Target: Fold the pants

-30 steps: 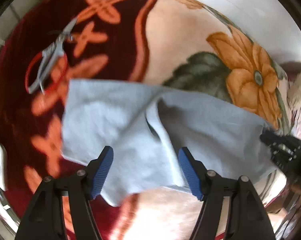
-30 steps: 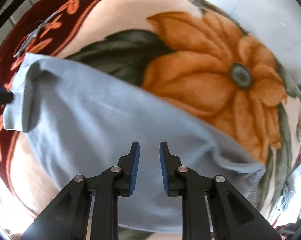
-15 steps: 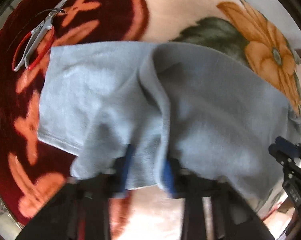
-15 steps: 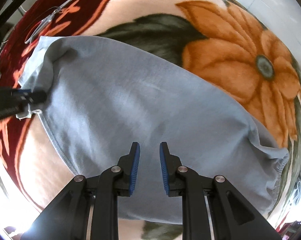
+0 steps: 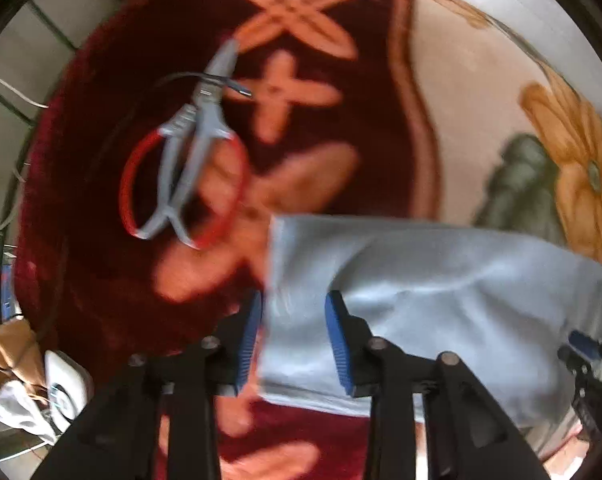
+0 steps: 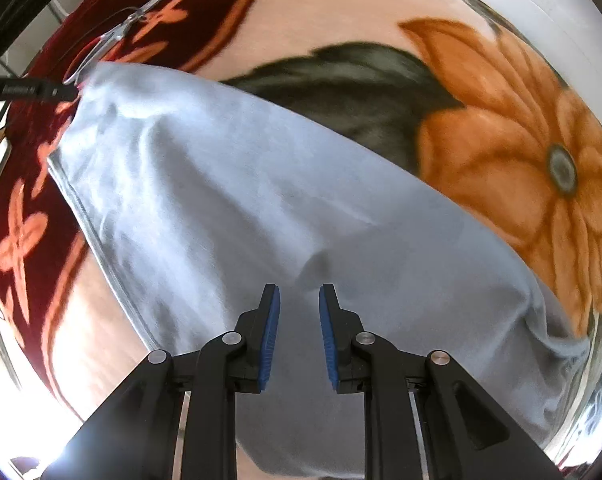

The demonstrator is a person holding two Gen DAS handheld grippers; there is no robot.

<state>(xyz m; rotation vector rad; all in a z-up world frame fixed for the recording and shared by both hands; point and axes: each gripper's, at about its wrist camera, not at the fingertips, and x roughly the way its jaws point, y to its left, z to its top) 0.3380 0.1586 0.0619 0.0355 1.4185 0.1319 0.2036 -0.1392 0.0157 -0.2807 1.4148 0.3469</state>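
The pale blue pants (image 6: 241, 208) lie folded on a flowered blanket (image 6: 513, 152). In the left wrist view they (image 5: 441, 292) fill the lower right. My left gripper (image 5: 293, 344) stands over their left end with its jaws partly apart, cloth showing between the blue pads; the view is blurred. My right gripper (image 6: 299, 336) hovers over the pants' near middle, jaws a narrow gap apart, holding nothing. The left gripper also shows in the right wrist view (image 6: 29, 90) at the pants' far left corner.
Red-handled grey scissors (image 5: 185, 172) lie on the dark red part of the blanket (image 5: 101, 280), left of the pants. A white device (image 5: 63, 392) and brown paper (image 5: 9, 356) sit at the blanket's left edge. The right gripper's tip (image 5: 585, 348) shows at the right.
My left gripper closed on the pants' edge, carried it over, and now stands at the left end with jaws partly apart. The pants look flatter. The right gripper stayed hovering.
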